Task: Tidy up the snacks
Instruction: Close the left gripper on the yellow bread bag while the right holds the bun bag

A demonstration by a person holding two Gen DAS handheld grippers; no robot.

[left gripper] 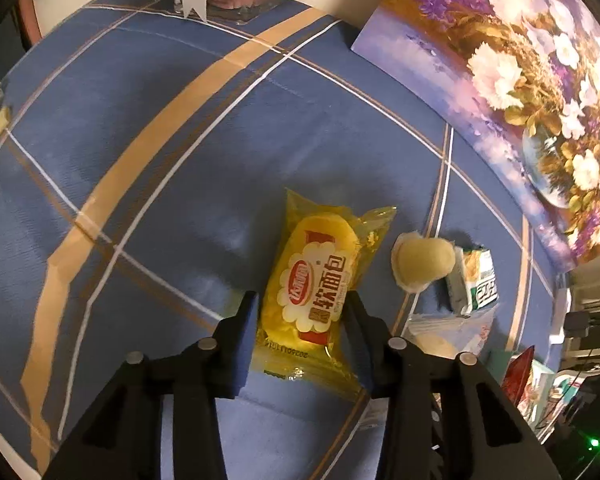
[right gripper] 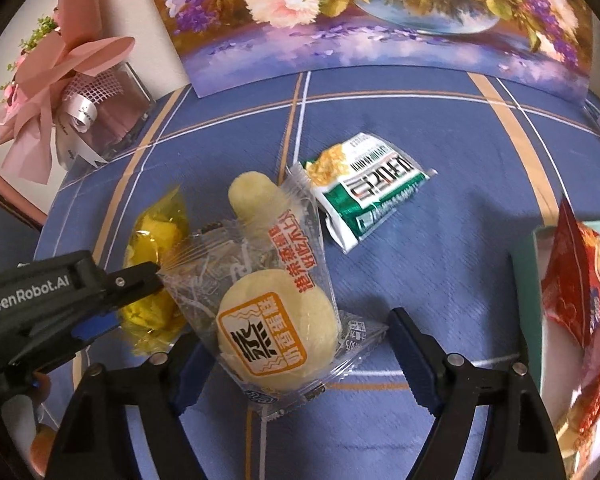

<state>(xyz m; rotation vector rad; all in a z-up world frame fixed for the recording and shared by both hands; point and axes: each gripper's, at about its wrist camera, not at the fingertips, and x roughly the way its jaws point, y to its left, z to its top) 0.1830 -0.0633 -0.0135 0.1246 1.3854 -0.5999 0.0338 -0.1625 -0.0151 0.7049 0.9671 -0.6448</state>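
Yellow plastic wraps the soft-bread packet, which is seen in the left wrist view lying on the blue checked cloth of the worktop directly between the two fingers of the left tongs. Both pads are set against its sides at a narrow spread; whether the packet is actually pinched cannot be told.

In the right wrist view the right tongs are held wide, and a clear-wrapped steamed cake packet lies between the fingers, its near end reaching toward the left finger, with a gap on the right side. Its far end with a second pale bun points away from the camera.

Only the right wrist view shows the green and white snack packet in full, lying apart beyond the cake packet, and a red snack bag standing in a pale green box at the right edge. From there the left tongs are also seen from the side, over the yellow packet. A flower painting leans at the back, and a pink bouquet stands in the left corner.
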